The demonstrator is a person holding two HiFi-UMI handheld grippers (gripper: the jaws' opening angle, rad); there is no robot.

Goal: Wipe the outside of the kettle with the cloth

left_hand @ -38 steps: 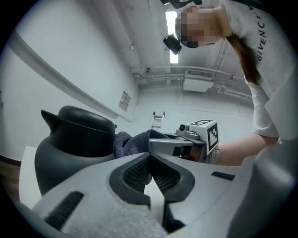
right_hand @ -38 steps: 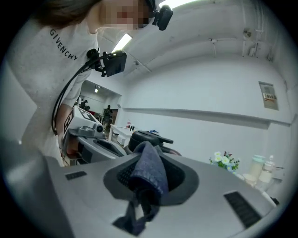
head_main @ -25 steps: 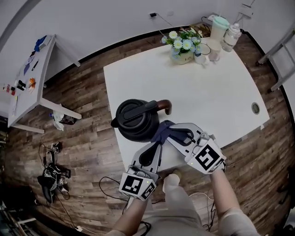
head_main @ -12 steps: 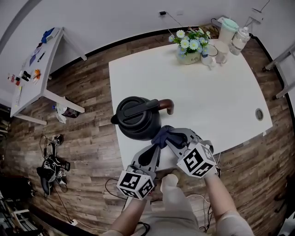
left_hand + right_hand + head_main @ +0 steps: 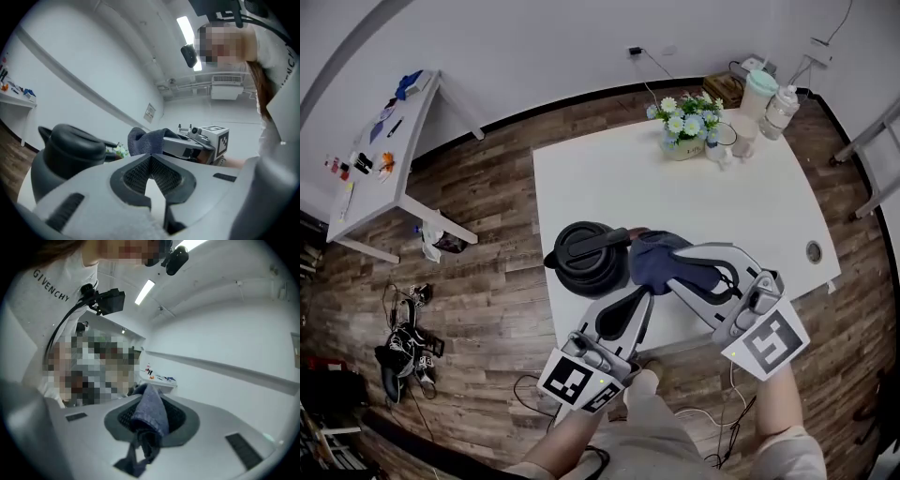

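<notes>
A black kettle (image 5: pixel 586 258) stands near the front left edge of the white table (image 5: pixel 722 206); it also fills the left of the left gripper view (image 5: pixel 70 150). My right gripper (image 5: pixel 667 262) is shut on a dark blue cloth (image 5: pixel 649 261), which is bunched against the kettle's right side. In the right gripper view the cloth (image 5: pixel 150 413) hangs from between the jaws, pointing up at the wall. My left gripper (image 5: pixel 643 294) sits just in front of the kettle, shut with nothing in it, and its jaws meet at the tips (image 5: pixel 150 159). The cloth (image 5: pixel 145 140) shows just beyond them.
A flower pot (image 5: pixel 686 120) and several containers (image 5: pixel 759 94) stand at the table's far right corner. A second white table (image 5: pixel 375 178) with small items is at the left. Cables and shoes (image 5: pixel 403 347) lie on the wooden floor.
My right gripper has lifted the cloth off the table and brought it up against the kettle's right side, covering the brown handle end. The left gripper has stayed in front of the kettle.
</notes>
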